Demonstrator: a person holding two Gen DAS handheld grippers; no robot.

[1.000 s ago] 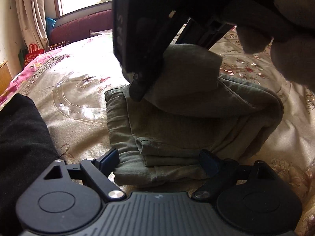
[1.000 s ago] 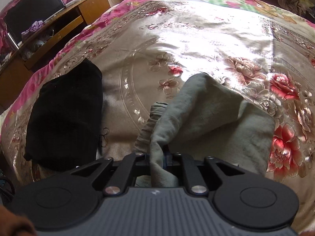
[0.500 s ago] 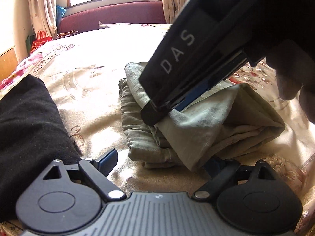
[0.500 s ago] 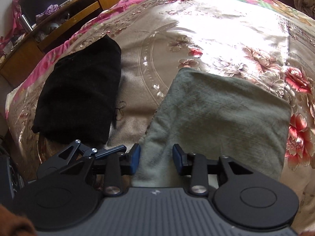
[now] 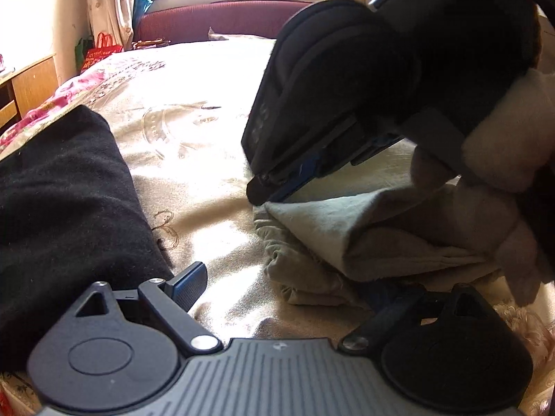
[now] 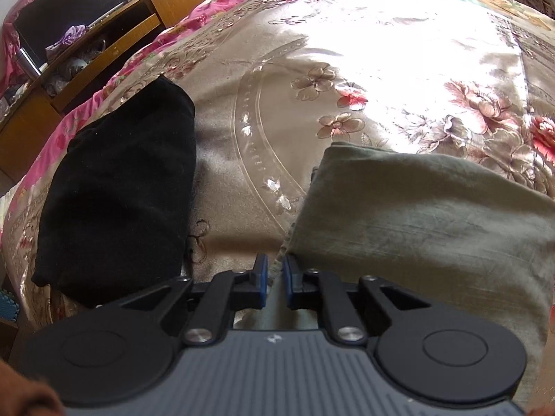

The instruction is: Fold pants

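Observation:
The olive-green pants (image 6: 426,215) lie folded in a stack on the bedspread, also in the left wrist view (image 5: 347,239). My right gripper (image 6: 274,274) sits at the stack's left edge, jaws nearly closed with the top layer's edge between the pads. In the left wrist view the right gripper (image 5: 277,187) rests on top of the stack's near corner. My left gripper (image 5: 288,284) is open and empty, low on the bed in front of the stack; its right finger is partly hidden under the fabric.
A folded black garment (image 6: 118,190) lies to the left of the pants, also in the left wrist view (image 5: 66,208). The floral satin bedspread (image 6: 347,69) stretches beyond. A wooden desk (image 6: 104,34) stands at the far left. A maroon headboard (image 5: 222,20) and window are behind.
My right gripper laid the top fold flat over the stack, opened, then narrowed on the layer's left edge. My left gripper drew back and left, away from the stack.

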